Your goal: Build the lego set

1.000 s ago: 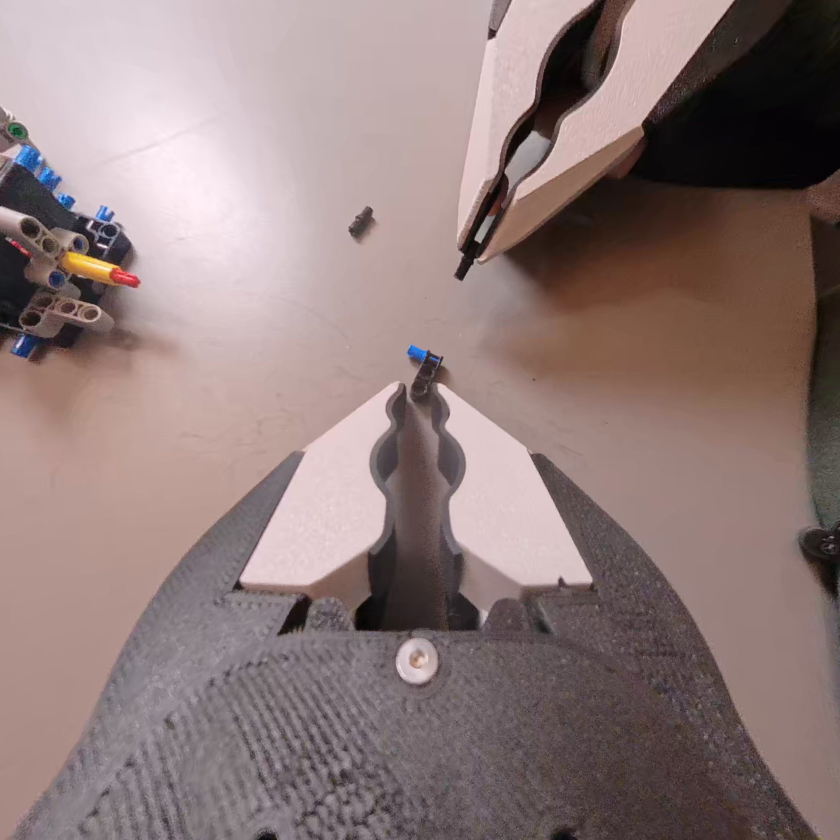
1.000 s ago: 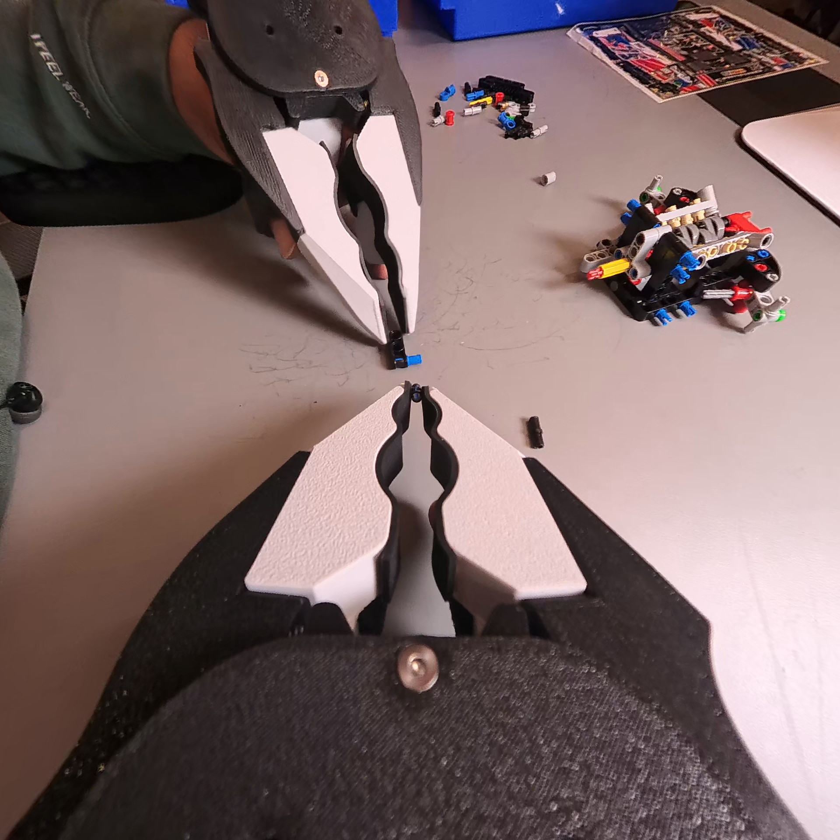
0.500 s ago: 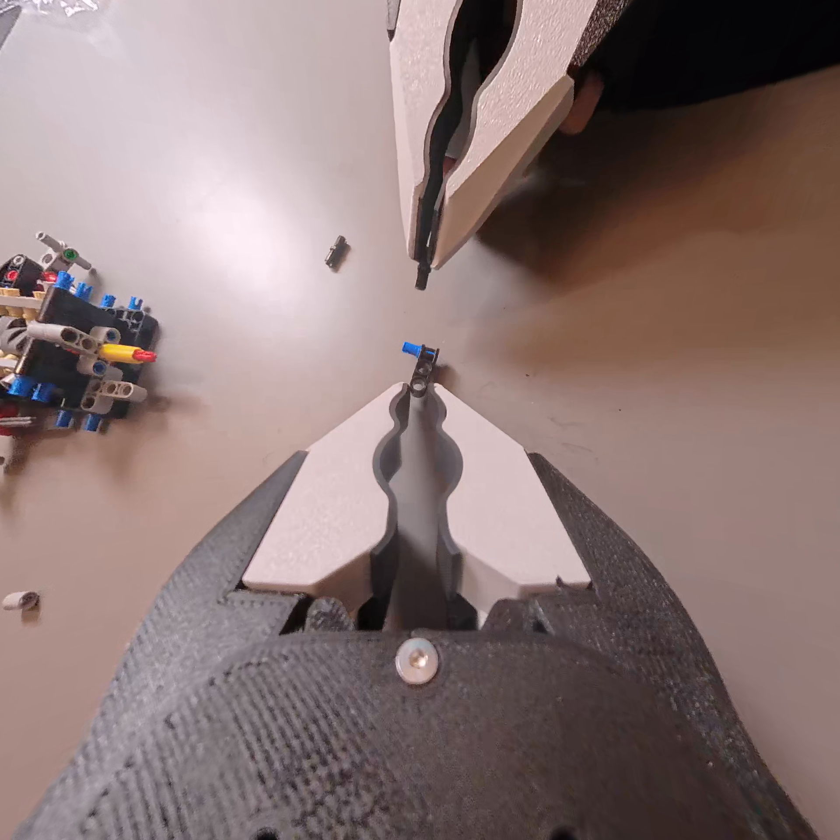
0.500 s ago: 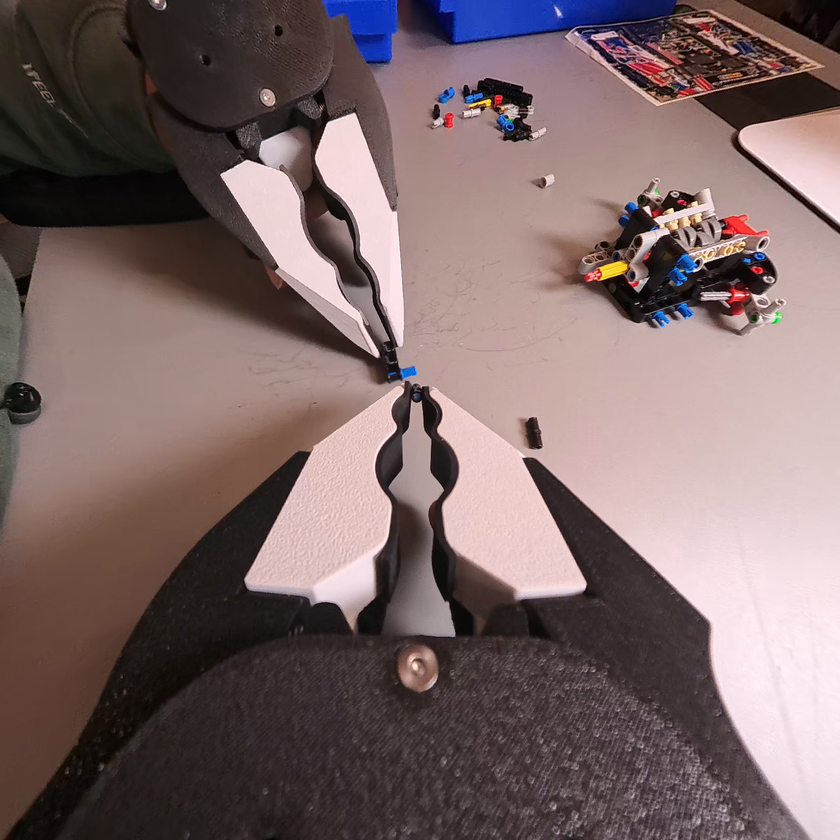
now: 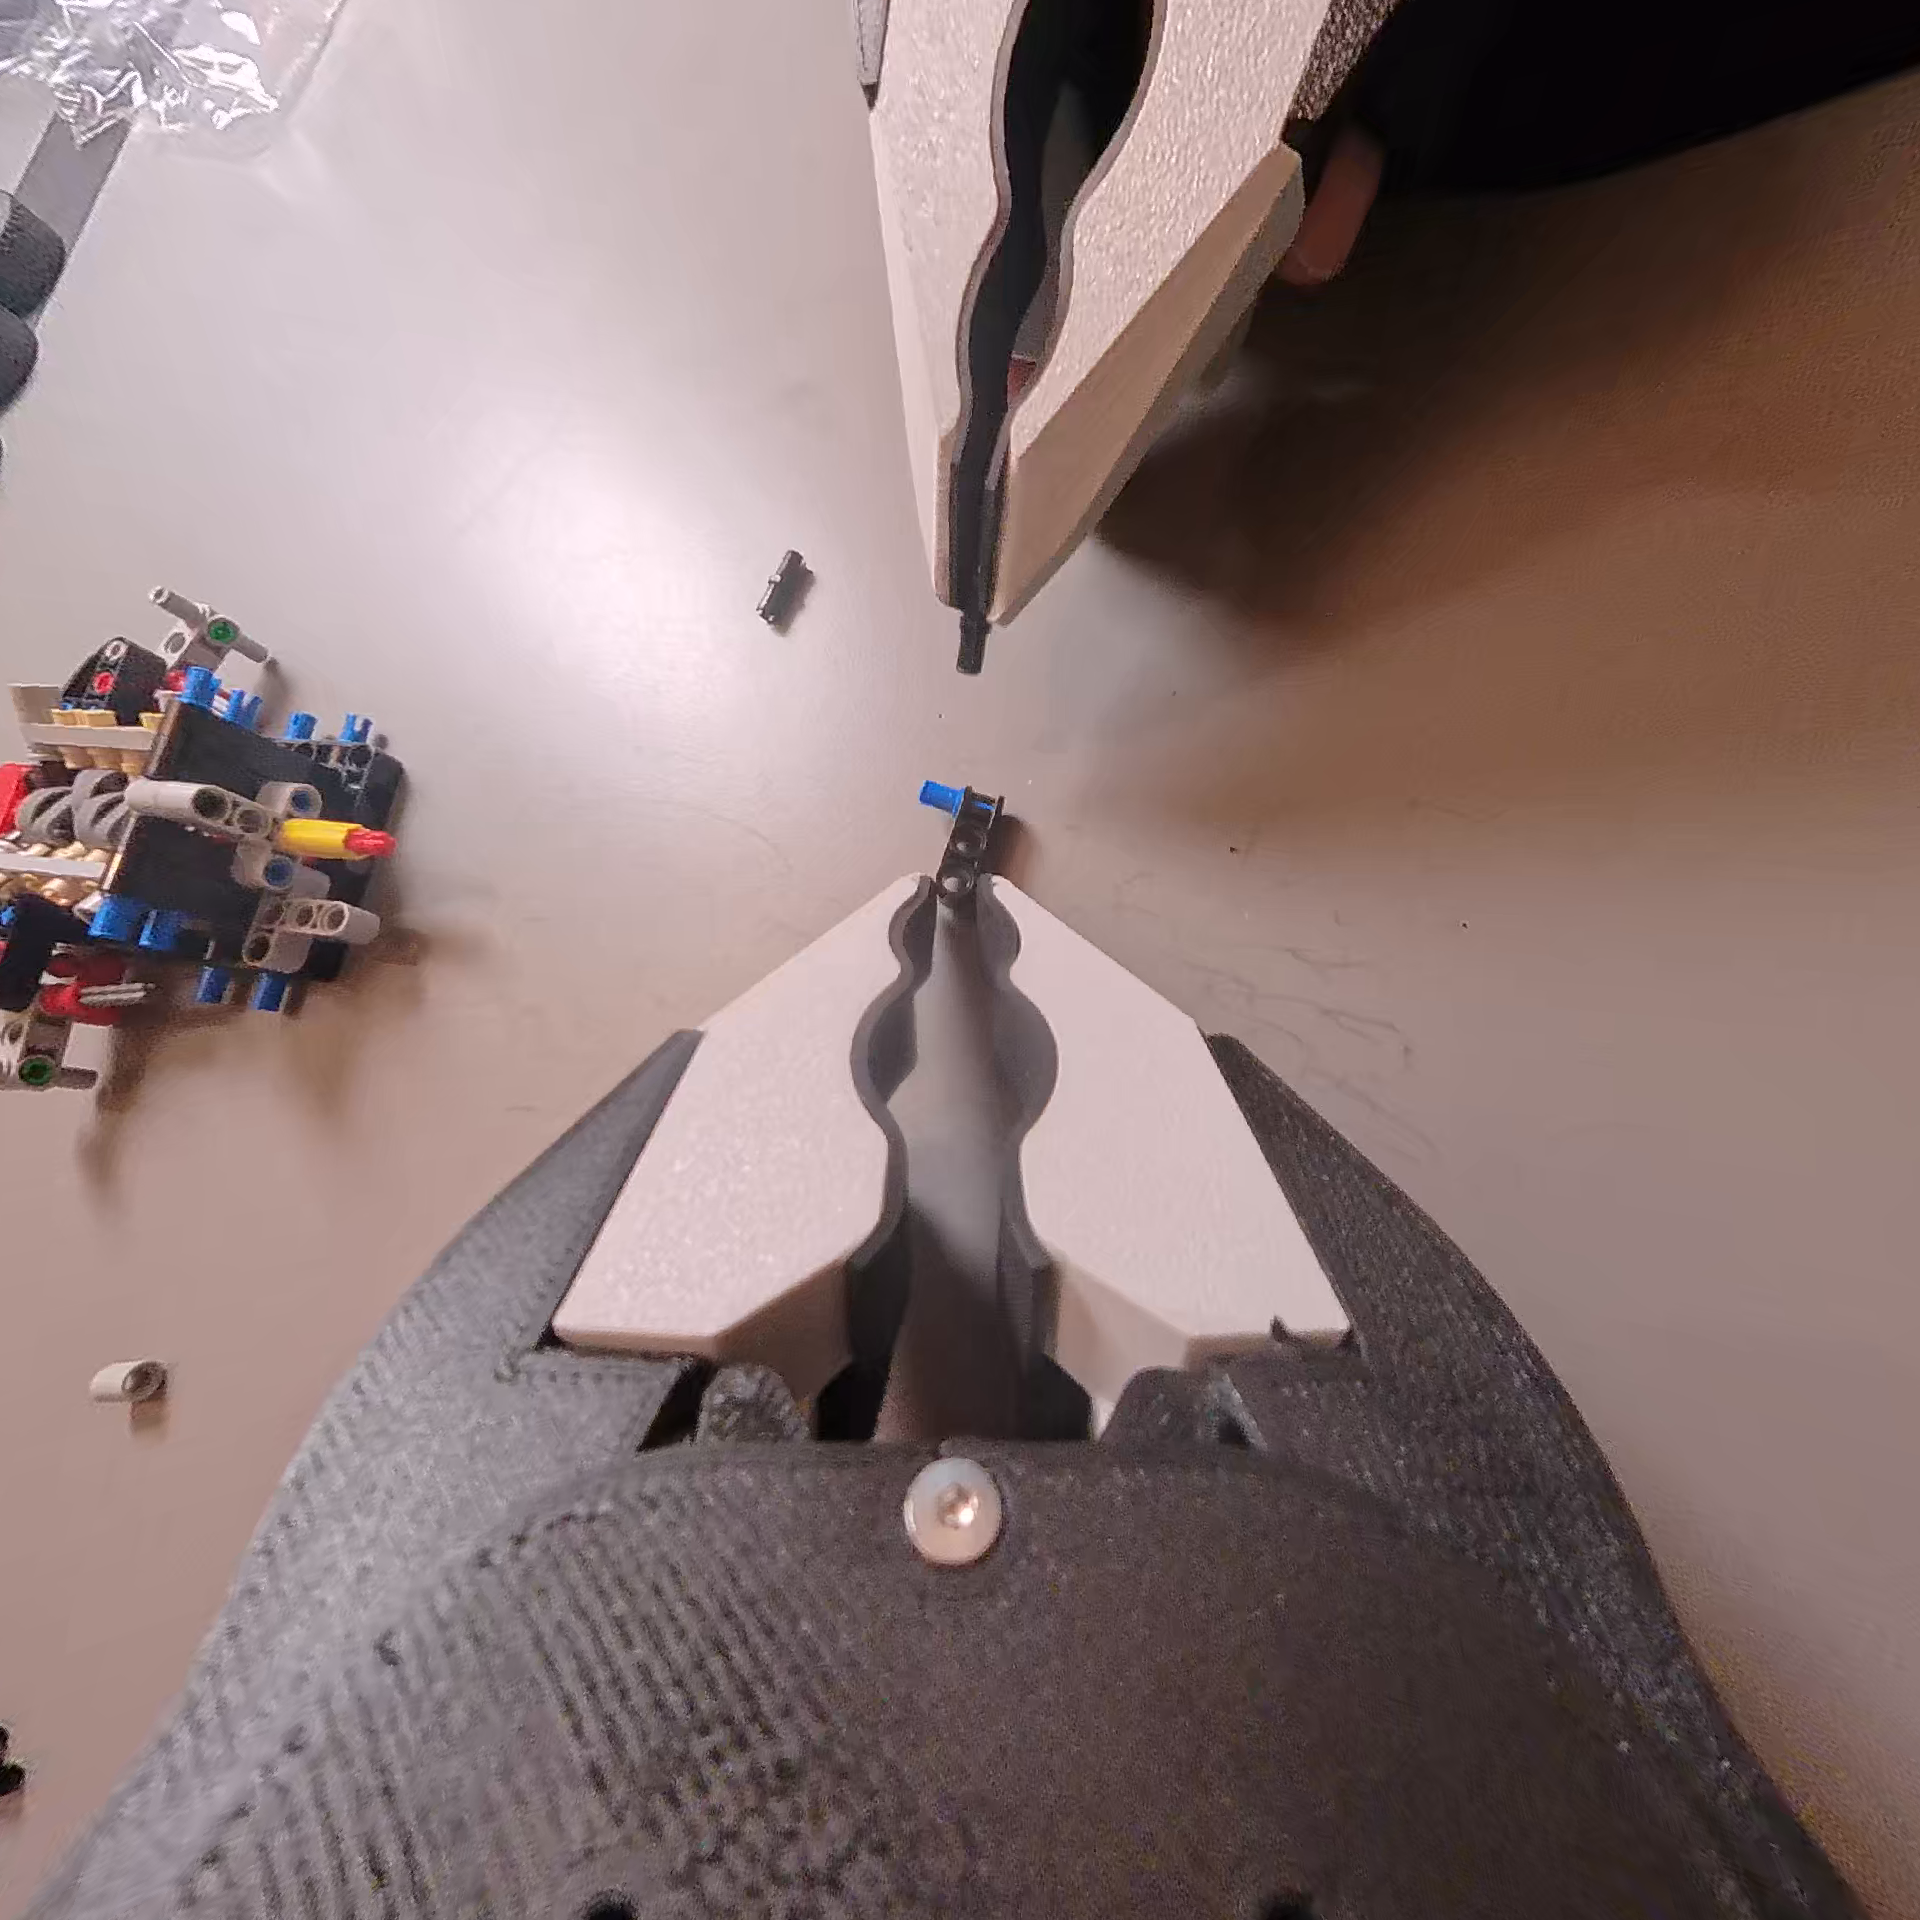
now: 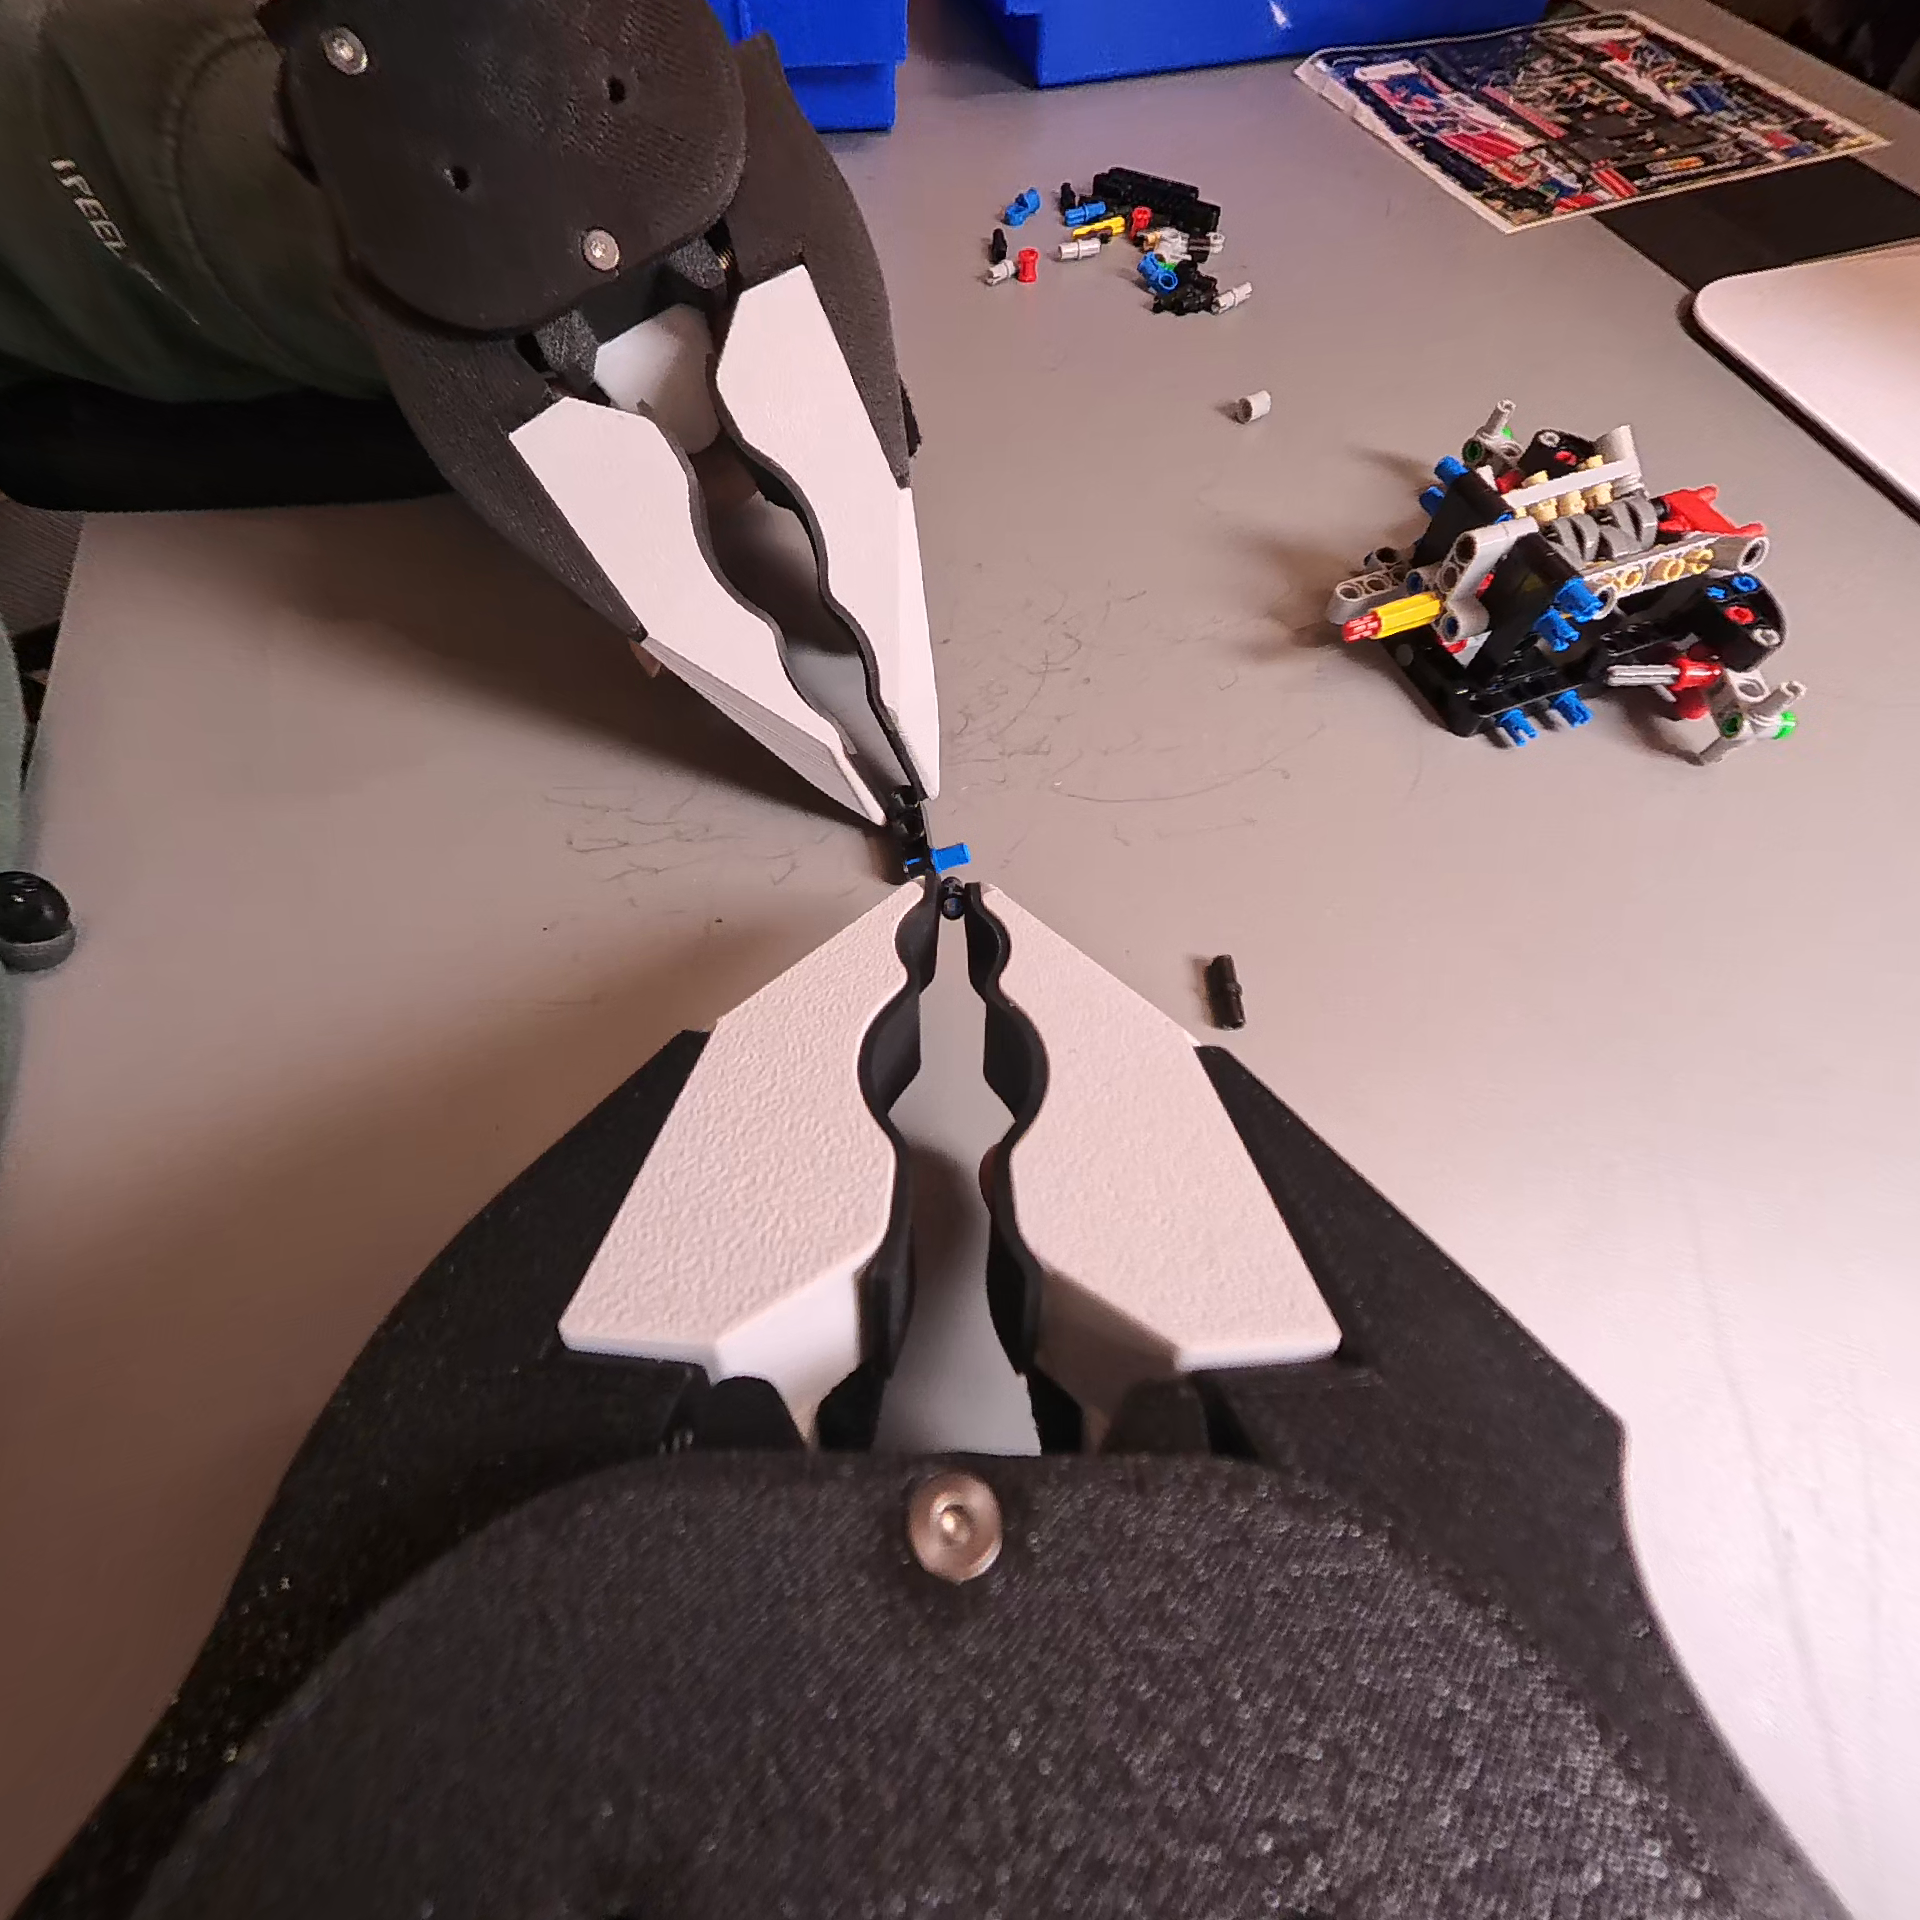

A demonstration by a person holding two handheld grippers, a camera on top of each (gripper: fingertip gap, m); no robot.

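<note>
My left gripper is shut on a small black beam with a blue pin sticking out of its far end. The beam is just above the table. My right gripper is shut on a short black pin, seen end-on in the right wrist view. The two grippers point tip to tip, and the black pin sits a short gap from the beam. The right gripper shows at the top of the left wrist view. The left gripper shows at the upper left of the right wrist view.
The partly built model lies on the grey table, at the left in the left wrist view. A loose black pin and a grey bush lie nearby. Loose pieces, a booklet and blue bins are at the back. There is about 5 centimeters between the tips of the two grippers.
The two grippers have come closer together, tip to tip. The left gripper has swung and tilted, so the beam's end now sits just in front of the right gripper's pin.
</note>
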